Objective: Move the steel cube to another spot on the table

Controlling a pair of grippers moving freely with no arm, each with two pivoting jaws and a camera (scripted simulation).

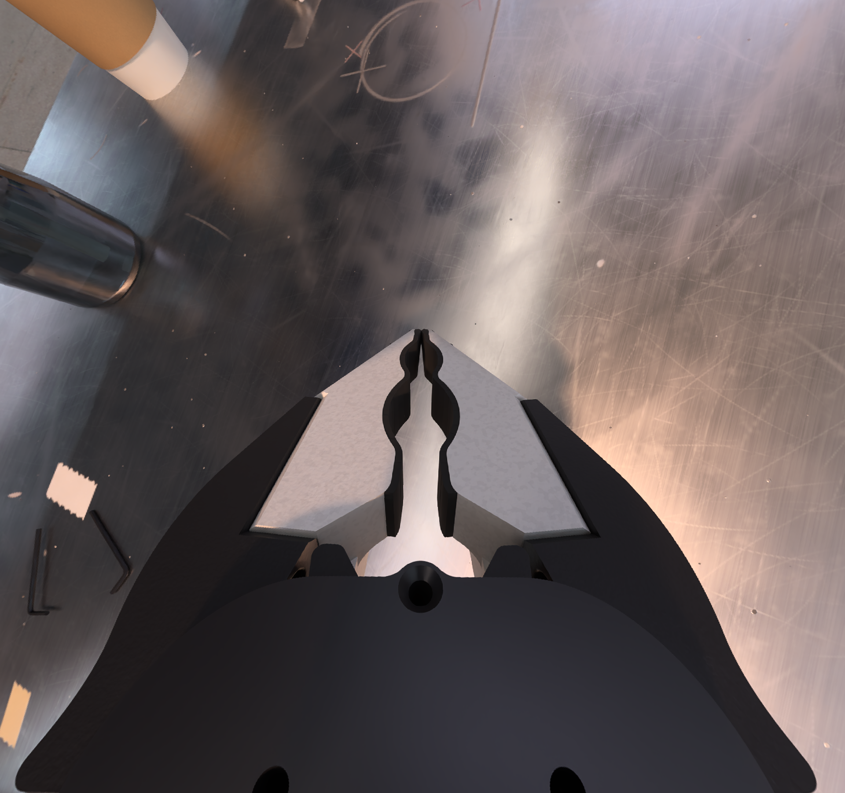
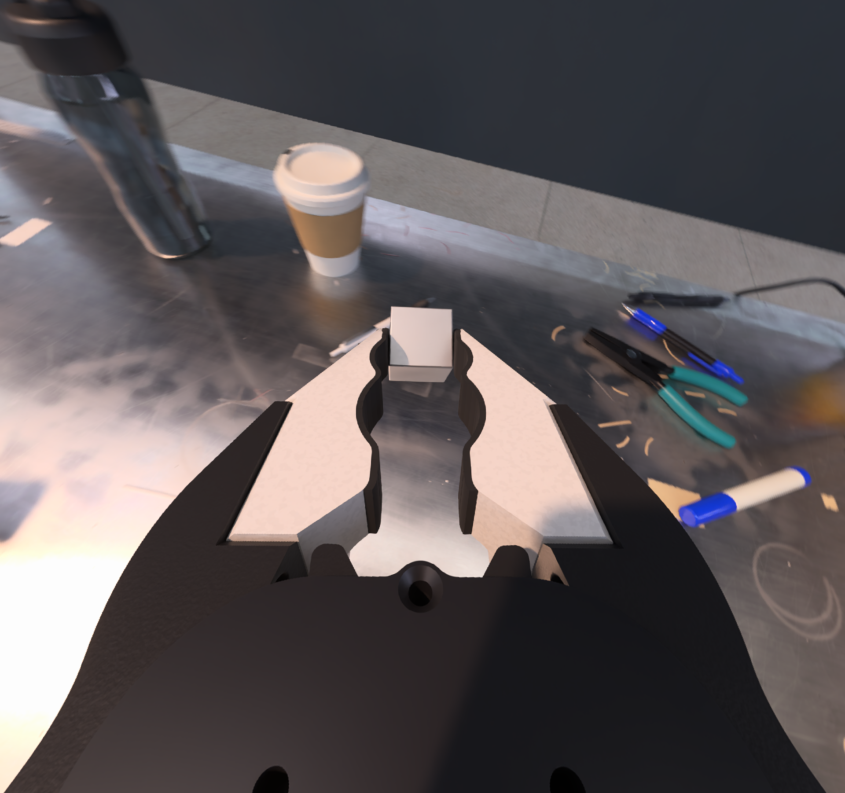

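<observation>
Cube (image 2: 419,343), steel, sits between the tips of the right gripper (image 2: 419,350); its jaws are clenched on the cube's two side faces. Whether it rests on the tabletop (image 2: 137,359) or is just lifted cannot be told. The left gripper (image 1: 420,336) hangs over bare metal, jaws pressed together on nothing. Step in hand, by judgement: carrying the cube to a new spot. The hold is at the tips only, so the carry calls for a level, slow move and a set-down on a bare patch, away from the cup (image 2: 324,213), bottle (image 2: 123,149), pliers (image 2: 672,382) and markers (image 2: 745,494). The tabletop is scratched, reflective sheet metal with tape scraps and hex keys (image 1: 109,551). Beyond its far edge lie a pale floor and a dark wall.
</observation>
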